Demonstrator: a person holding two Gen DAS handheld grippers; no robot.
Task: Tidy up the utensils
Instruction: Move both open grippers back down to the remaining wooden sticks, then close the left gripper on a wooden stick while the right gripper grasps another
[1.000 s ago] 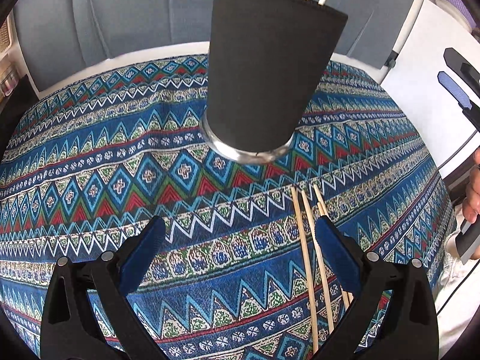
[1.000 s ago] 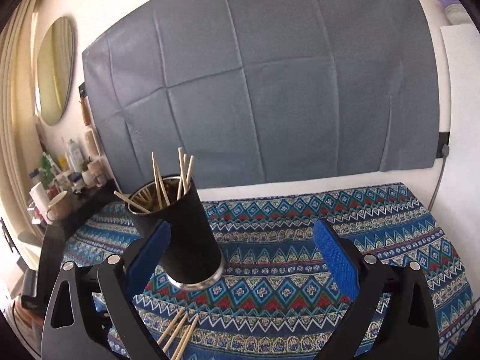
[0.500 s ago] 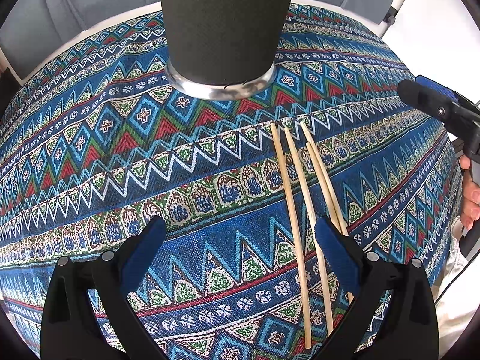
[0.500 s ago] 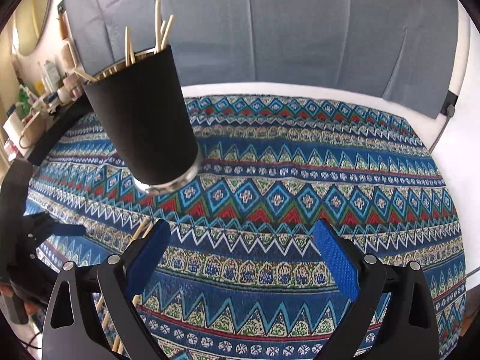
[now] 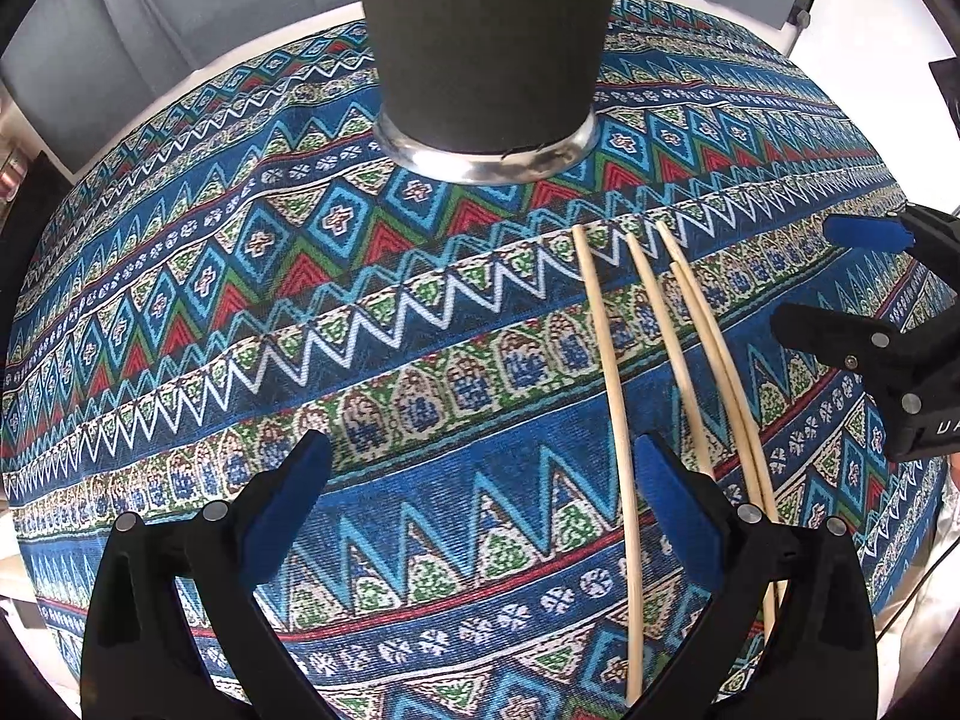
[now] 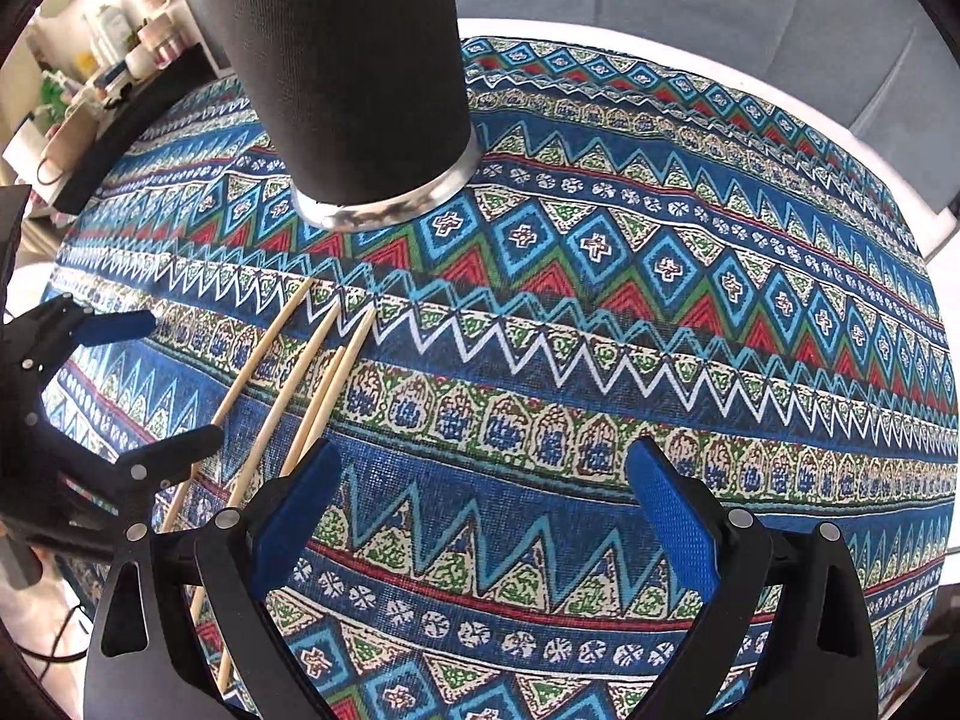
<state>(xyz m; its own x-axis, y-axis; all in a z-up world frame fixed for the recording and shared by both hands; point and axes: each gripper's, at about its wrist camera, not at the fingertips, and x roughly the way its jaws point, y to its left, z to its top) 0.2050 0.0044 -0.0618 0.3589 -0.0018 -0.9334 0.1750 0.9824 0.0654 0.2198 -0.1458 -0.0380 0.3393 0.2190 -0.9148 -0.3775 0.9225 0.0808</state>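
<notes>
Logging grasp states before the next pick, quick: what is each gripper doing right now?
Left gripper: open, holding nothing, above the patterned blue tablecloth.
Right gripper: open, holding nothing.

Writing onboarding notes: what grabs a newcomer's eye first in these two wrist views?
The loud blue patterned tablecloth fills both views. A tall black holder with a silver base stands on it at the far side. In front of it four loose wooden chopsticks lie on the cloth, with the open left gripper and open right gripper low above the cloth.
</notes>
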